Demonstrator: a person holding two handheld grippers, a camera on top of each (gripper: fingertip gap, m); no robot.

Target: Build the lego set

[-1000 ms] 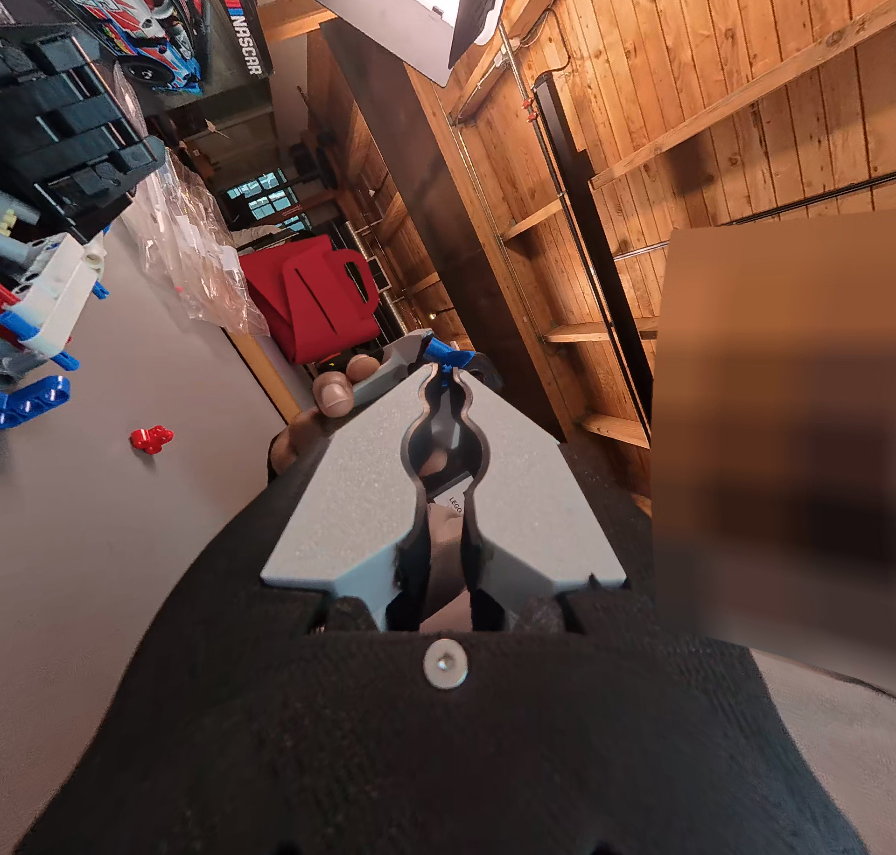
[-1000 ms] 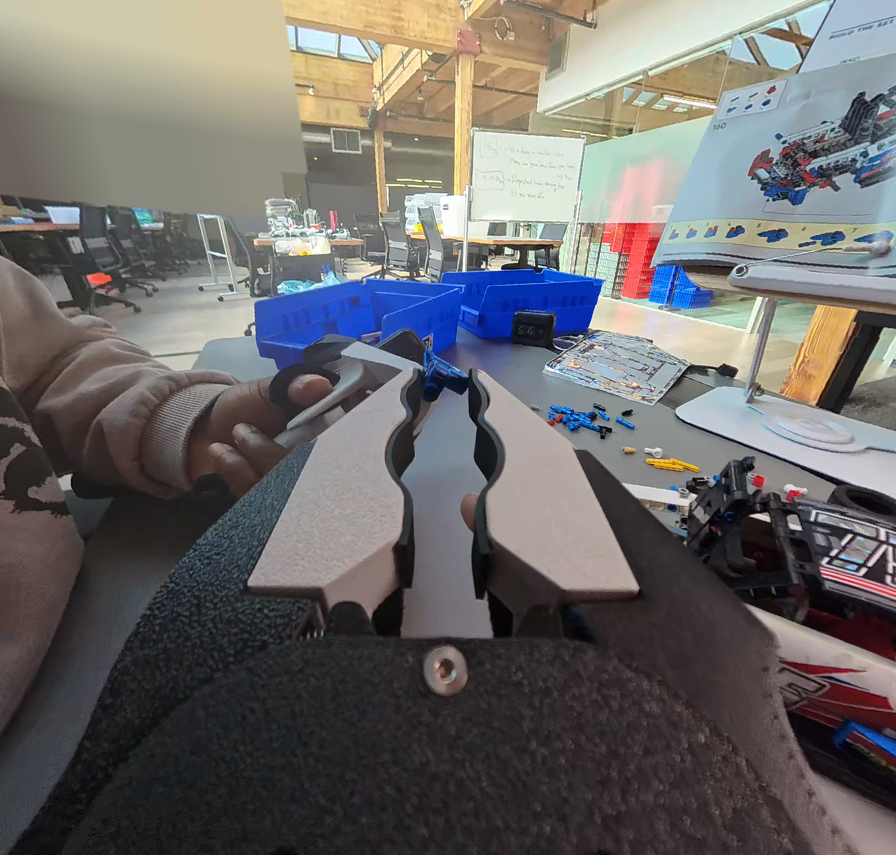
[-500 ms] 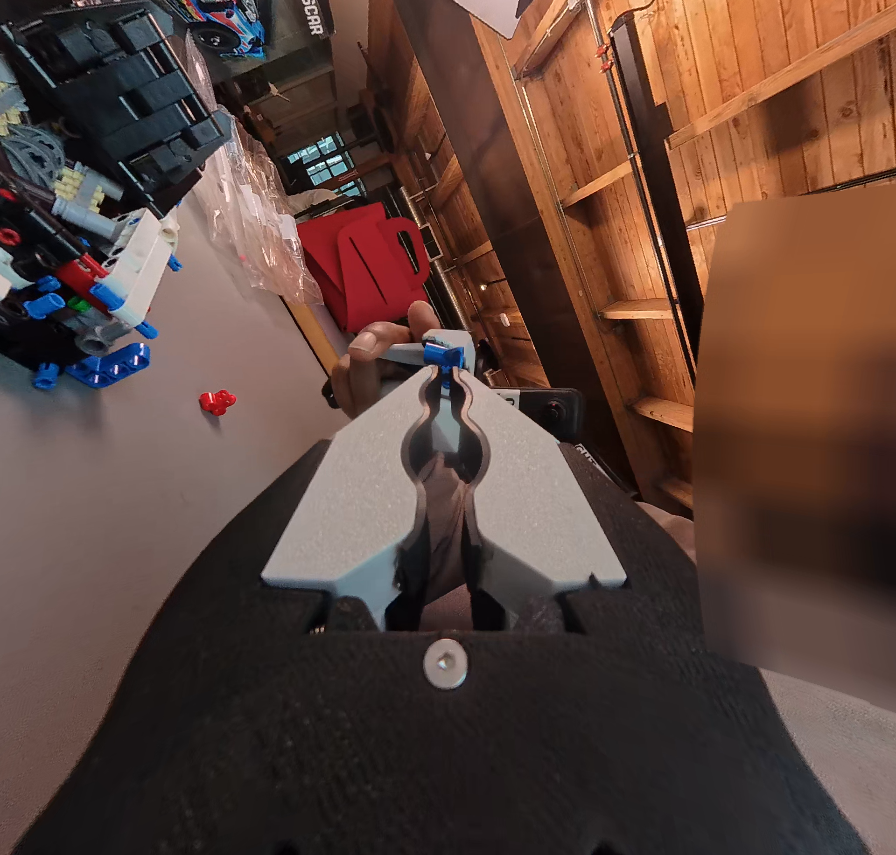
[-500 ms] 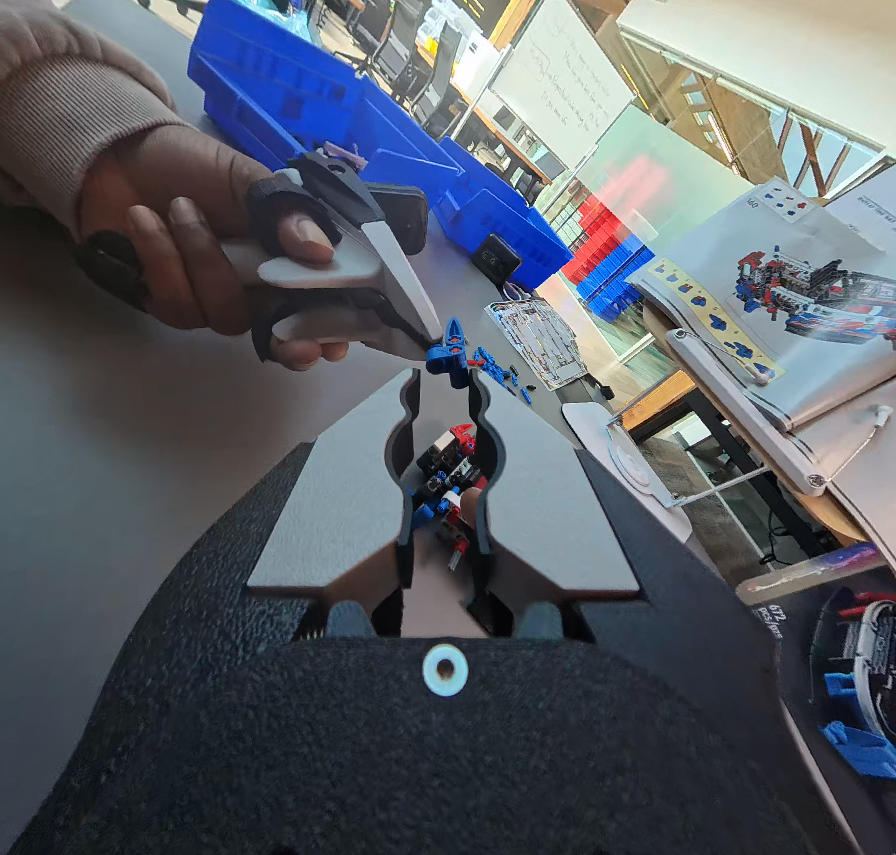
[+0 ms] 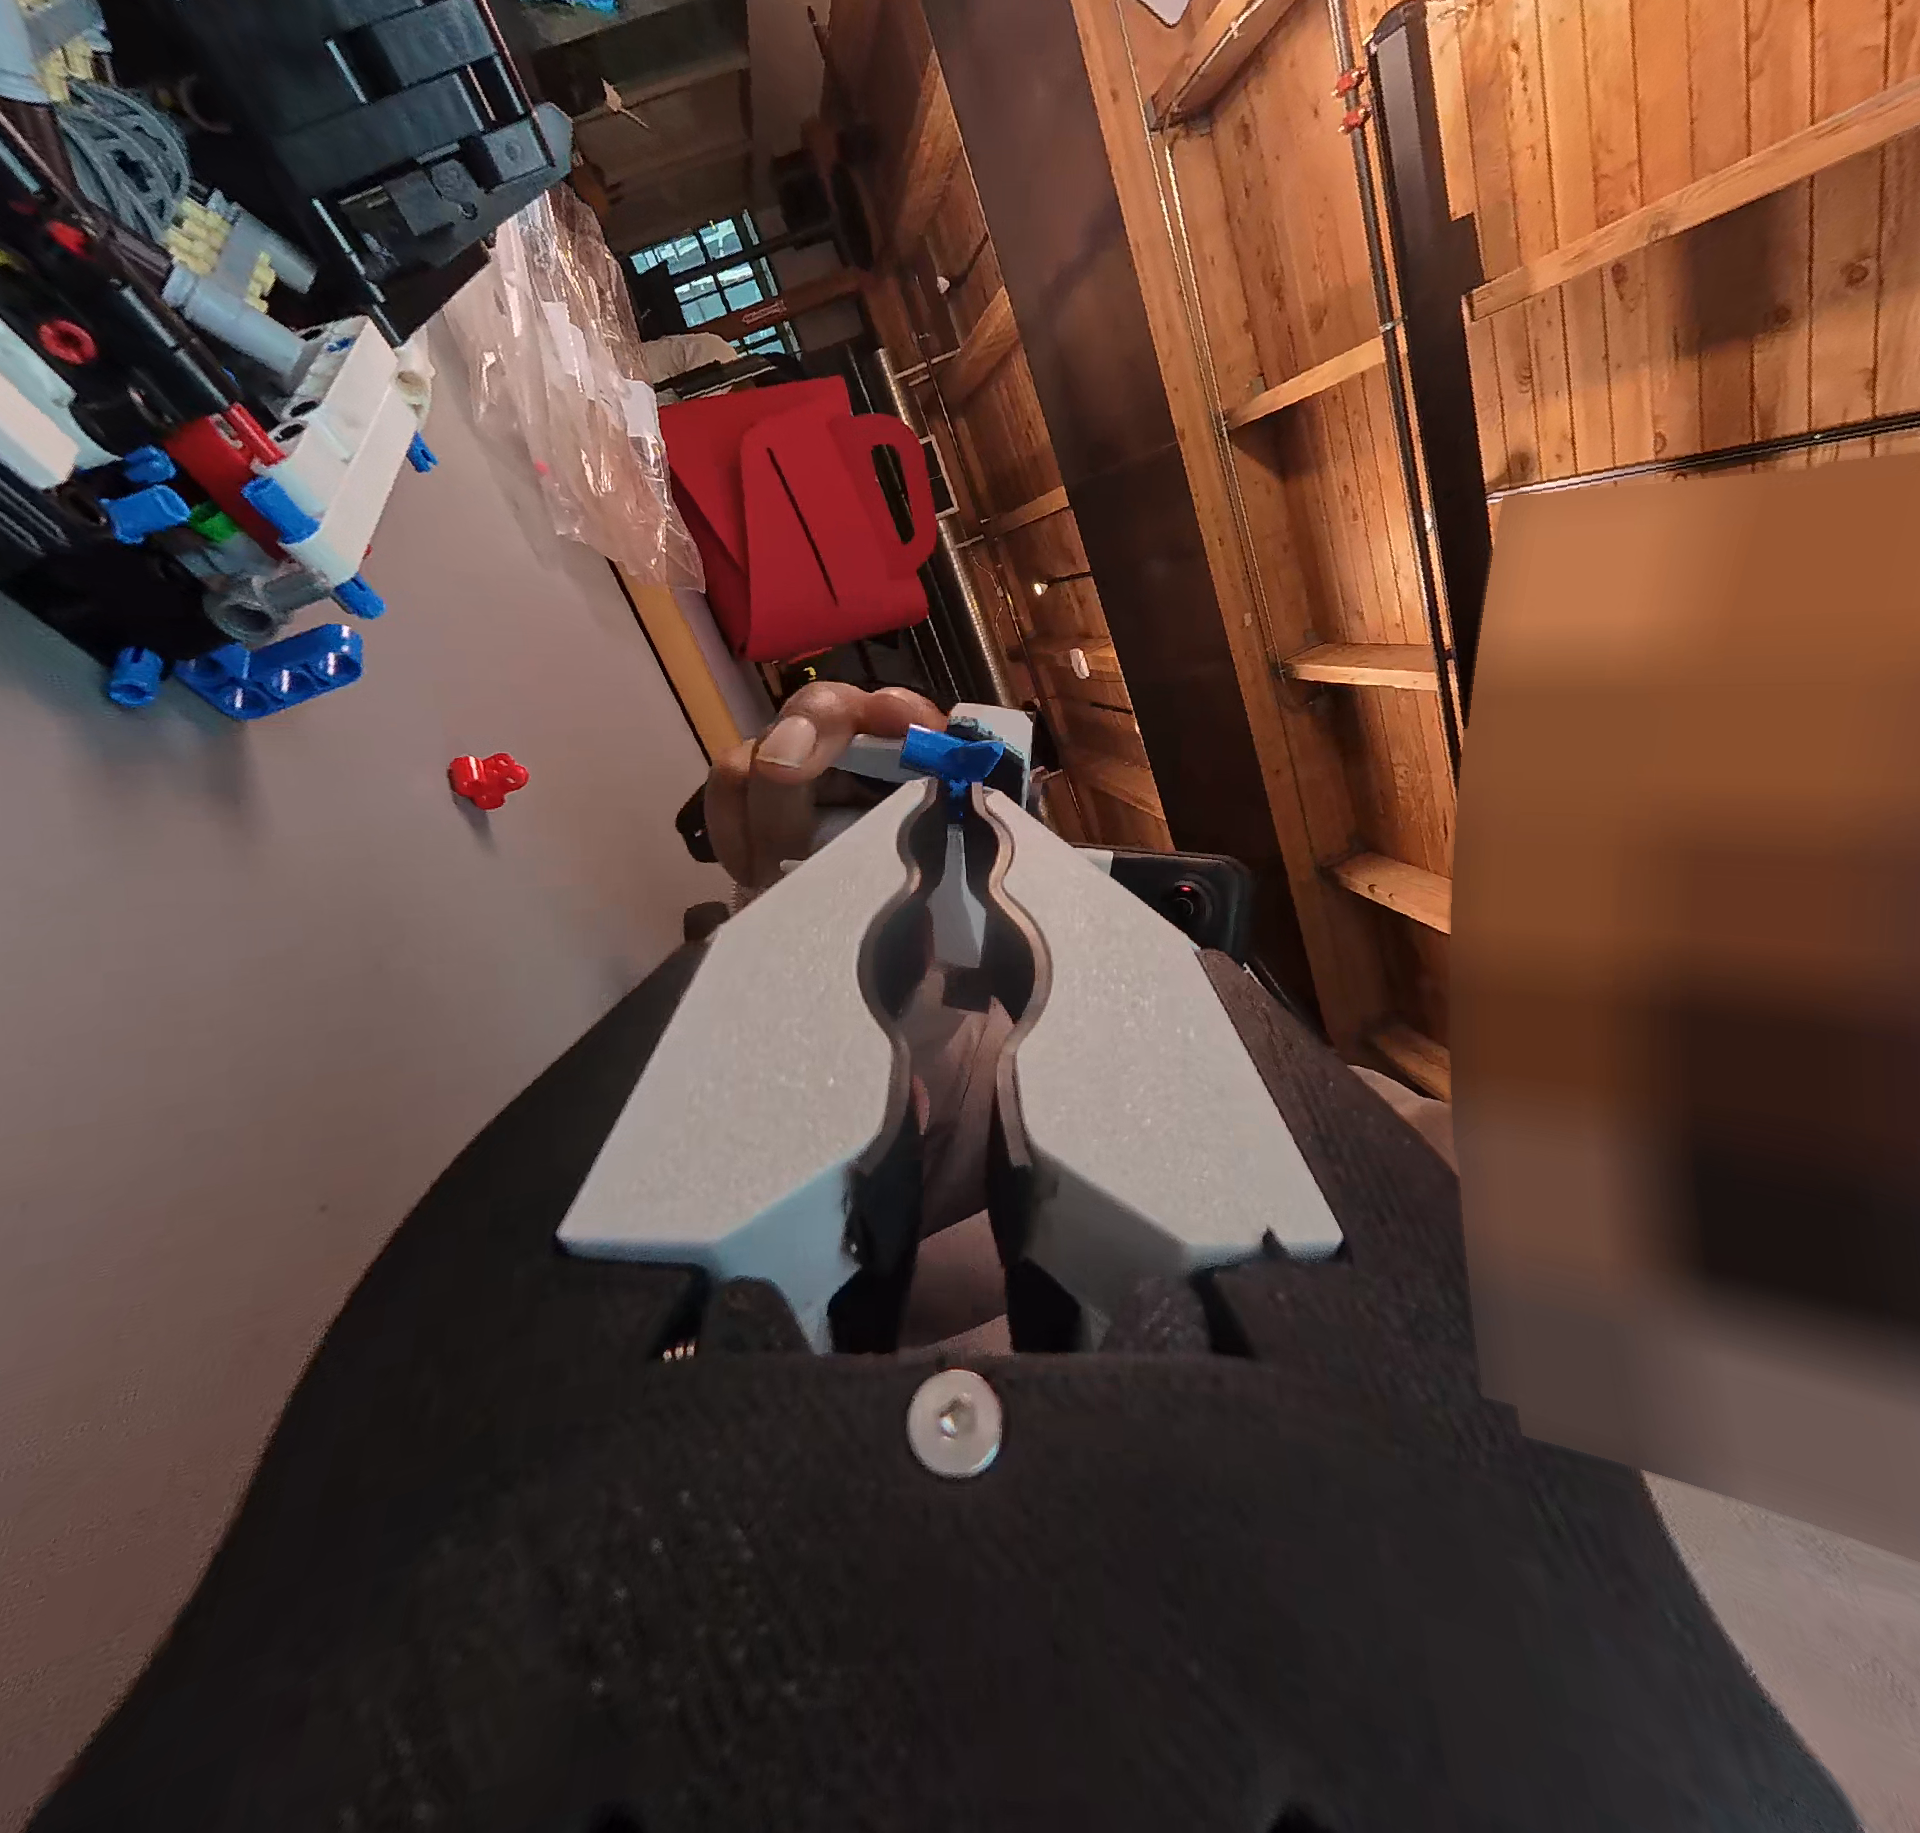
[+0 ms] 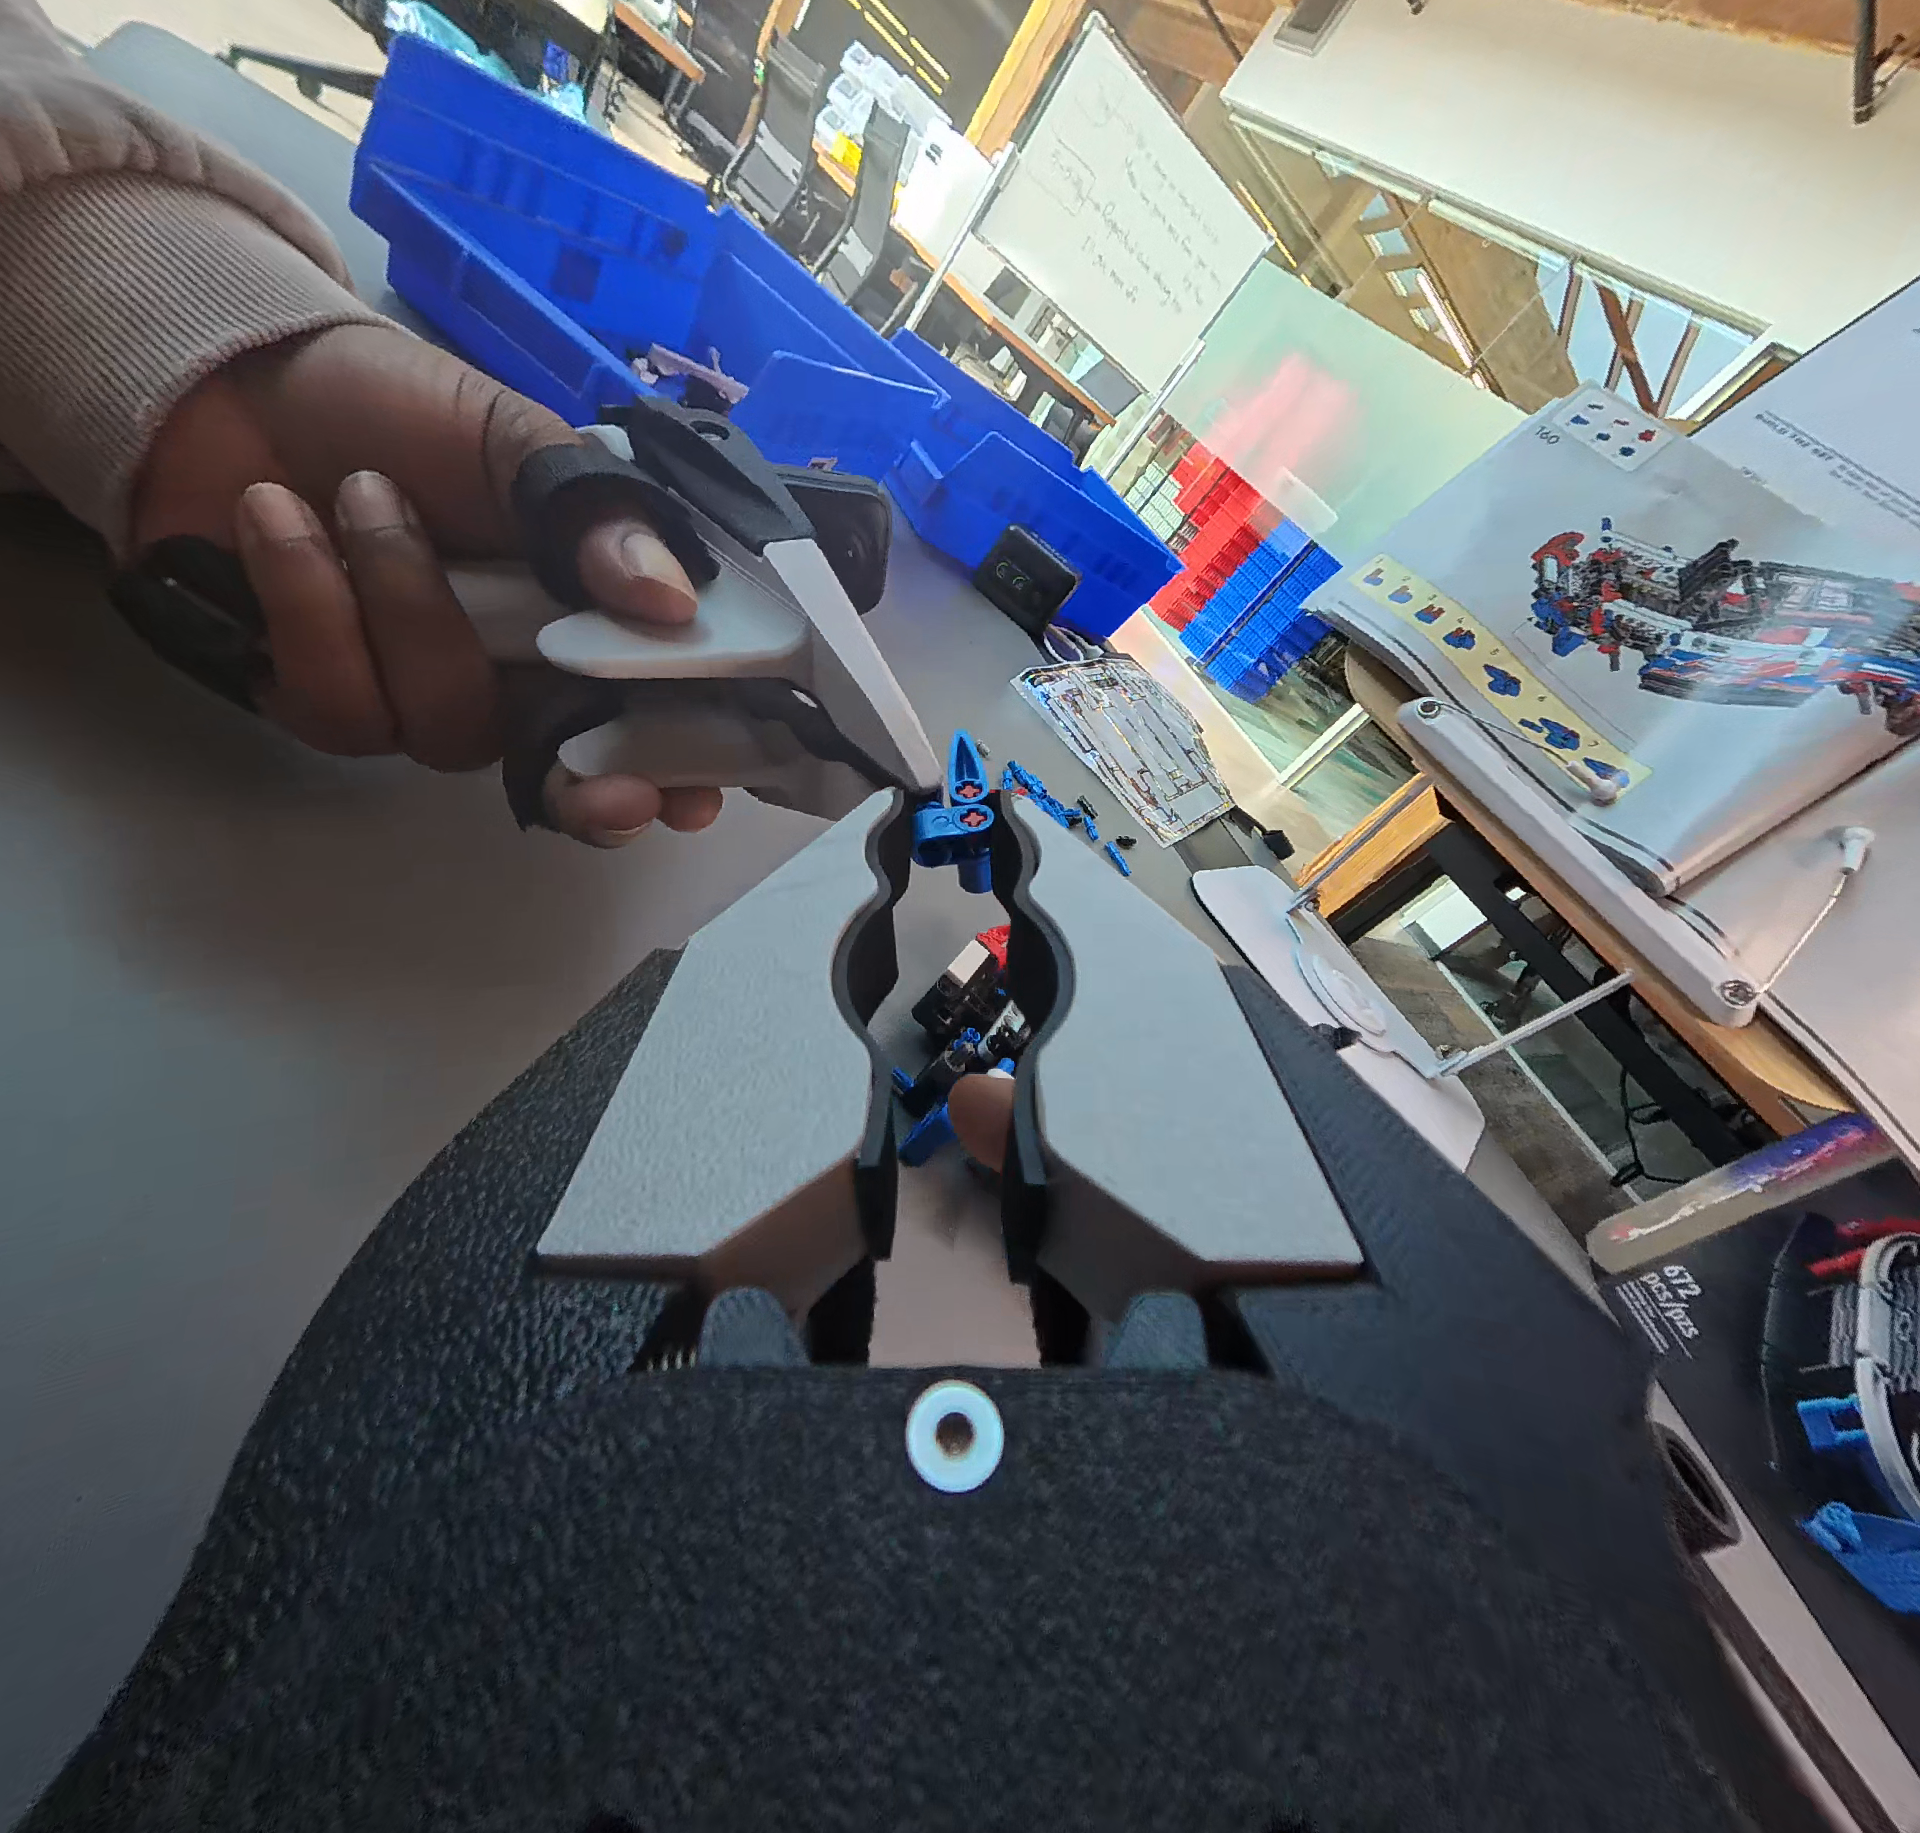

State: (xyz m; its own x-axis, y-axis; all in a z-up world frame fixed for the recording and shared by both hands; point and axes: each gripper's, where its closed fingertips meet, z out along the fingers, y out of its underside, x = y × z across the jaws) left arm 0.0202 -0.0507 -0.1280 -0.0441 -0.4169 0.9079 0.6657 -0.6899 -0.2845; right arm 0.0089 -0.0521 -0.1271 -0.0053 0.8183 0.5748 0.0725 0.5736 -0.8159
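Blue lego piece point(image 6: 961, 815) stands upright (long axis vertical) between tools.

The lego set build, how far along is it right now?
Much of the car's black, white and red chassis already stands assembled on the grey table. In hand: a small blue lego connector piece, pinched by the left gripper, sits between the tips of the right gripper. Left: loose small blue pieces, a small red piece, with the open instruction booklet showing a fuller car.
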